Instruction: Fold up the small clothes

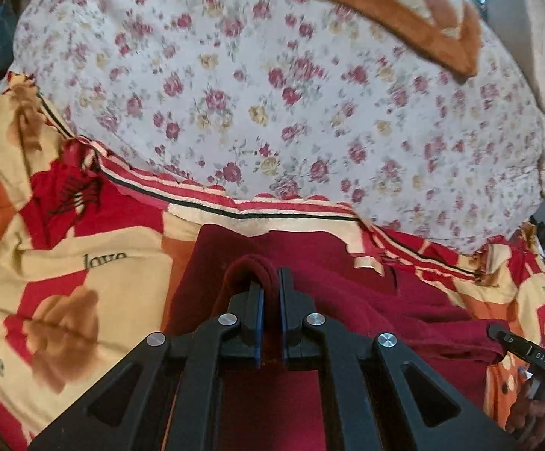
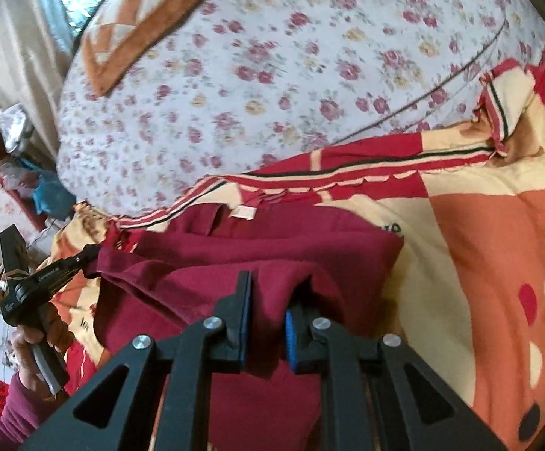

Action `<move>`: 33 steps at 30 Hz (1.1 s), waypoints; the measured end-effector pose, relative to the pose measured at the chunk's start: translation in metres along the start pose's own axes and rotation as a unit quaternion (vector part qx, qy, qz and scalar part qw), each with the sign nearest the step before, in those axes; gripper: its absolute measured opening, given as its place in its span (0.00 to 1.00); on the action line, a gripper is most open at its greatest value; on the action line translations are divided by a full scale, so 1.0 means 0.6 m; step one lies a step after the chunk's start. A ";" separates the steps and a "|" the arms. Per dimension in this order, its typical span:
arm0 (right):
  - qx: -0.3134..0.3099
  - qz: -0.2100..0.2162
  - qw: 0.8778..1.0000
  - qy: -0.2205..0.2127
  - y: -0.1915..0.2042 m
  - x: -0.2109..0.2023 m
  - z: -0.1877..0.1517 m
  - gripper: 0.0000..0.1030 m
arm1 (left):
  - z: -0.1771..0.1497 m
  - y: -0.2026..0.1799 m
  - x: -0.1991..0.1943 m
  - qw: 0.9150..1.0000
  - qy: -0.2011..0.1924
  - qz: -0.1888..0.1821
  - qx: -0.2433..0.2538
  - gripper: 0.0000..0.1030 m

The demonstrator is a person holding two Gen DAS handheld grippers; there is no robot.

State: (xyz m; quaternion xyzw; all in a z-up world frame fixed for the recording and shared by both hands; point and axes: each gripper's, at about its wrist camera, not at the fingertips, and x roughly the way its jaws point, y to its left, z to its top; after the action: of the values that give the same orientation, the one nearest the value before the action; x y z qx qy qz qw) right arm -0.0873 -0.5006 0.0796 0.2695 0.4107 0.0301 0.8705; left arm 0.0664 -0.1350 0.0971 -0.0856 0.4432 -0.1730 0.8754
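Maroon garment (image 1: 332,263) lies rumpled on the patterned blanket (image 1: 84,270), white label at 12 o'clock. Left gripper (image 1: 271,282) and right gripper (image 2: 268,300) fingers are both clamped on its folds.

Blurred throughout the floral bedsheet (image 1: 272,94), cut off at the top edge the orange pillow (image 2: 141,18), hidden under the gripper (image 2: 267,323) linkage the near part of the maroon garment (image 2: 272,255).

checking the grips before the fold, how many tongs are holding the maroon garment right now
2. The left tongs pinch a raised fold at one edge of the maroon garment; the right tongs are closed on the opposite edge.
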 end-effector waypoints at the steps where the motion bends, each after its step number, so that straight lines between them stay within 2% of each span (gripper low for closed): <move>1: 0.002 -0.001 1.000 0.002 -0.004 0.008 0.004 0.15 | 0.005 0.001 0.016 1.000 0.003 0.006 -0.002 0.00; 8: 0.039 0.011 0.999 0.010 -0.040 0.061 0.022 0.16 | 0.017 0.015 0.084 0.999 0.022 0.024 -0.029 0.00; 12: 0.082 0.037 0.996 0.014 -0.068 0.059 0.025 0.23 | 0.021 0.022 0.098 0.999 0.032 0.003 -0.044 0.00; 14: 0.103 0.035 0.994 -0.010 -0.075 0.033 0.029 0.35 | 0.026 0.026 0.094 0.998 0.038 -0.013 -0.049 0.00; 15: 0.106 0.024 0.994 -0.031 -0.076 0.016 0.030 0.52 | 0.028 0.028 0.089 0.998 0.040 -0.026 -0.051 0.04; 16: 0.106 0.014 0.993 -0.051 -0.075 -0.002 0.031 0.63 | 0.030 0.028 0.084 0.997 0.040 -0.038 -0.053 0.14; 17: 0.096 0.010 0.993 -0.069 -0.069 -0.021 0.031 0.63 | 0.032 0.028 0.077 0.997 0.038 -0.045 -0.054 0.25; 19: 0.069 0.017 0.995 -0.070 -0.051 -0.035 0.031 0.63 | 0.036 0.026 0.056 0.998 0.016 -0.036 -0.050 0.37; 21: 0.031 0.011 0.997 -0.064 -0.020 -0.035 0.026 0.63 | 0.040 0.026 0.043 0.998 0.001 -0.034 -0.048 0.39; 24: -0.010 -0.008 0.999 -0.039 0.013 -0.003 0.025 0.63 | 0.041 0.027 0.049 0.998 0.009 -0.030 -0.052 0.39; 26: -0.027 -0.025 0.999 -0.022 0.024 0.030 0.026 0.63 | 0.039 0.027 0.063 0.999 0.017 -0.012 -0.049 0.39; 30: -0.018 -0.061 0.998 -0.008 0.004 0.076 0.041 0.63 | 0.036 0.036 0.111 0.997 0.041 0.028 -0.055 0.39; 33: -0.003 -0.091 0.996 0.008 -0.023 0.112 0.055 0.62 | 0.035 0.047 0.145 0.995 0.059 0.043 -0.068 0.39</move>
State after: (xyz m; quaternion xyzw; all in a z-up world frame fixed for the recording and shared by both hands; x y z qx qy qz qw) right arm -0.0211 -0.5089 0.0431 0.2279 0.4409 -0.0462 0.8669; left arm 0.1376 -0.1417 0.0361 -0.1154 0.5082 -0.1100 0.8464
